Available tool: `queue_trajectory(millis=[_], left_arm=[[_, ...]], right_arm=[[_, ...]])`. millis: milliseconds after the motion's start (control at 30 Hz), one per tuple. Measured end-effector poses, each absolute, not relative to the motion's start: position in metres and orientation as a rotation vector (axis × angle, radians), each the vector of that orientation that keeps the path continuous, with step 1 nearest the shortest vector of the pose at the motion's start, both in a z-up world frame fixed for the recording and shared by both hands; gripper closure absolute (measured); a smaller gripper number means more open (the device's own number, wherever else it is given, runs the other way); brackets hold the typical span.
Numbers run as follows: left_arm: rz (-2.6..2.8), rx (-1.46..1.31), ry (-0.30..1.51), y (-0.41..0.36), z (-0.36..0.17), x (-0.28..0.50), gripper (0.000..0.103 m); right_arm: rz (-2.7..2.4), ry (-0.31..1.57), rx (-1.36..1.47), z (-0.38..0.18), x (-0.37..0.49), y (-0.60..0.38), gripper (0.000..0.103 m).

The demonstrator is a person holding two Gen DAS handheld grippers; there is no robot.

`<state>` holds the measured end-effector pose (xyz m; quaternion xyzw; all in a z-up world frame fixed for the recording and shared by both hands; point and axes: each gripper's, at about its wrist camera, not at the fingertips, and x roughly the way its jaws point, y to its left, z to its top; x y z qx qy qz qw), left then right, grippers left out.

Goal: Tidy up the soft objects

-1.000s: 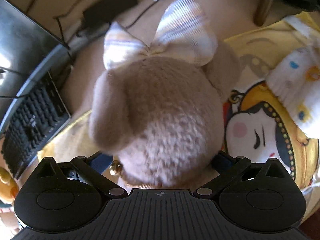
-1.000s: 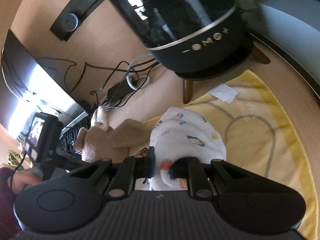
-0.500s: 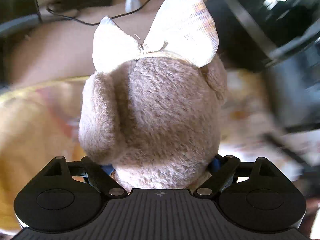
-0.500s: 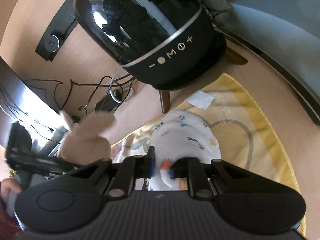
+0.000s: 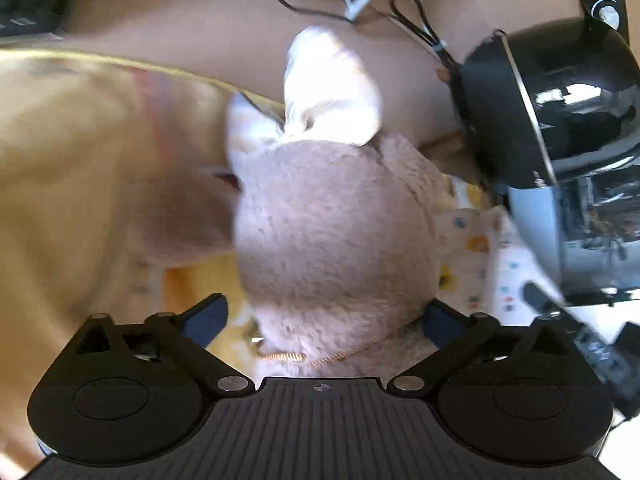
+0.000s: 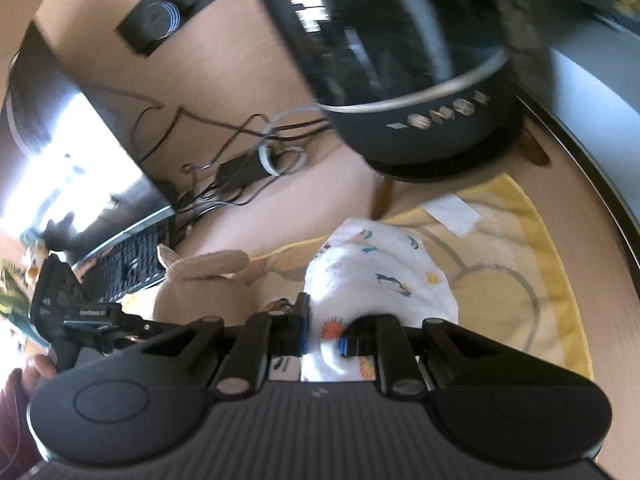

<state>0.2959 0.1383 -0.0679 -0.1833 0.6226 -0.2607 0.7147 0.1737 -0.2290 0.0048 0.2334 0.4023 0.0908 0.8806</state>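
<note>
Left wrist view: left gripper point(image 5: 324, 316) spread wide, the plush rabbit point(image 5: 332, 240) filling the gap. The finger at 3 o'clock presses the fur; the finger at 7 o'clock stands just off it with yellow cloth showing between. Cannot tell whether the toy is truly pinched or only cradled. A pale bow point(image 5: 328, 96) sits on the rabbit's head at 12 o'clock. A thin gold cord with a small bell point(image 5: 256, 336) hangs at its neck, close to the gripper body. Frame is motion-blurred.

Under and around the rabbit lies a yellow printed blanket point(image 5: 80, 140), running from 9 o'clock across the bottom. Black glossy speaker point(image 5: 552, 104) at 2 o'clock, tangled cables point(image 5: 400, 4) at 12 o'clock on the wooden desk point(image 5: 180, 20).

Right wrist view: right gripper point(image 6: 324, 334) clenched on a fold of the white patterned cloth point(image 6: 380, 276), which bunches up from the fingers toward 12 o'clock and rests on the blanket. The rabbit shows at 9 o'clock of the cloth, near but apart from it, with the other gripper behind it. Keyboard point(image 6: 128, 264) at 9 o'clock, monitor point(image 6: 60, 128) at 10 o'clock, speaker overhead at 1 o'clock.
</note>
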Motion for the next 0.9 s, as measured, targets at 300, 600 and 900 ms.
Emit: queue_trajectory(millis=[300, 600, 900], left_arm=[[-0.308, -0.18, 1.227, 0.153, -0.017, 0.258, 0.0], [-0.217, -0.103, 1.172, 0.128, -0.01, 0.229, 0.0], [-0.183, -0.192, 1.164, 0.149, -0.015, 0.226, 0.0]], right_arm=[[0.368, 0.774, 0.397, 0.04, 0.187, -0.174, 0.088], [0.61, 0.786, 0.411, 0.046, 0.215, -0.101, 0.088], [0.397, 0.928, 0.3, -0.019, 0.222, -0.102, 0.089]])
